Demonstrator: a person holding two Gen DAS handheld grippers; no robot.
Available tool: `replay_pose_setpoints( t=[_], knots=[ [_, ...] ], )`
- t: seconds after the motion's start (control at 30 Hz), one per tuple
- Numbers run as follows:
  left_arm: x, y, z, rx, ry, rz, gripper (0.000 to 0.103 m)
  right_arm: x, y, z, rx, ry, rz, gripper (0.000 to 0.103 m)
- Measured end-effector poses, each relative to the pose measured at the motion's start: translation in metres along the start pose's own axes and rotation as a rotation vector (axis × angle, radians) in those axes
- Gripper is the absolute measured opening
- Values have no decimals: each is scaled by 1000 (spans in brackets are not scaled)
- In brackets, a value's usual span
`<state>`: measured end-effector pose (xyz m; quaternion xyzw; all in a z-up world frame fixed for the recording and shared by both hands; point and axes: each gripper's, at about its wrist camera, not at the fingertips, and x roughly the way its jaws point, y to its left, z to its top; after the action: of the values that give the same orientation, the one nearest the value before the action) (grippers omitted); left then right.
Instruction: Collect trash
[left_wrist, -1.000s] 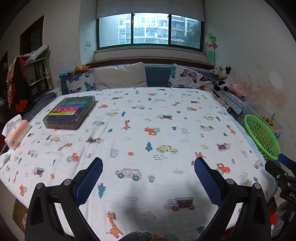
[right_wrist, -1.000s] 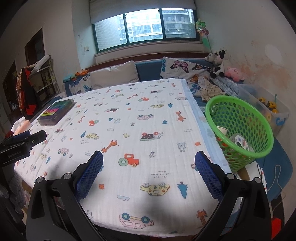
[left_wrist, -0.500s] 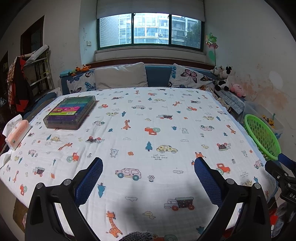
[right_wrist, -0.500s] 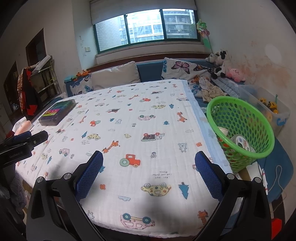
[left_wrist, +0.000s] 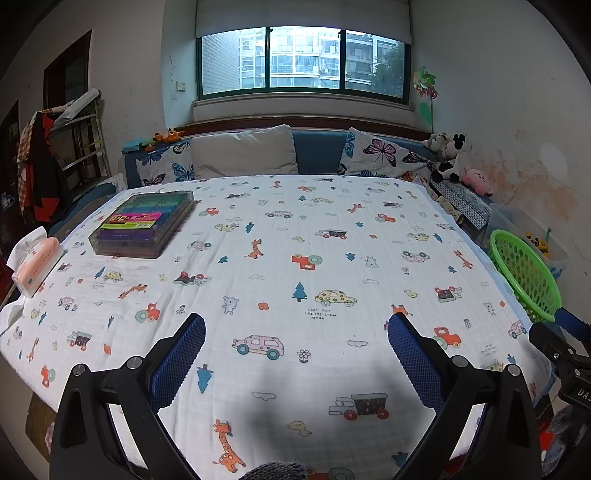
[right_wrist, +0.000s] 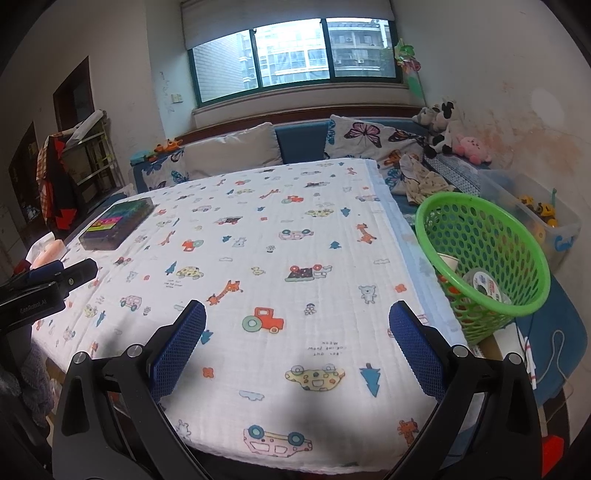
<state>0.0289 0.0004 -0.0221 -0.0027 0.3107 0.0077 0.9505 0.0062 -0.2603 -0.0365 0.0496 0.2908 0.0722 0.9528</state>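
Observation:
A green perforated basket (right_wrist: 480, 206) stands beside the table's right edge; inside it lie a paper cup (right_wrist: 448, 263) and a round printed wrapper (right_wrist: 484, 282). The basket's rim also shows in the left wrist view (left_wrist: 517, 258). My left gripper (left_wrist: 295, 354) is open and empty above the near part of the patterned tablecloth (left_wrist: 295, 240). My right gripper (right_wrist: 297, 350) is open and empty above the cloth's near right part (right_wrist: 295, 240), left of the basket. No loose trash shows on the cloth.
A clear box of coloured items (left_wrist: 144, 221) and a pink tissue pack (left_wrist: 33, 264) lie at the table's left. A sofa with cushions (left_wrist: 243, 155) and plush toys (left_wrist: 454, 158) runs behind. A clear toy bin (right_wrist: 535, 210) stands right of the basket.
The right gripper has drifted slightly, with the basket shifting a little right in its view. The left gripper is nearly still. Both stay open.

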Motion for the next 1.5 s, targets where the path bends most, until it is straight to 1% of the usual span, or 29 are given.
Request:
replay_pose_setpoints(
  t=[1.5],
  knots=[
    [0, -1, -1, 3, 5, -1, 96, 3, 3, 1, -14, 2, 20, 99]
  ],
)
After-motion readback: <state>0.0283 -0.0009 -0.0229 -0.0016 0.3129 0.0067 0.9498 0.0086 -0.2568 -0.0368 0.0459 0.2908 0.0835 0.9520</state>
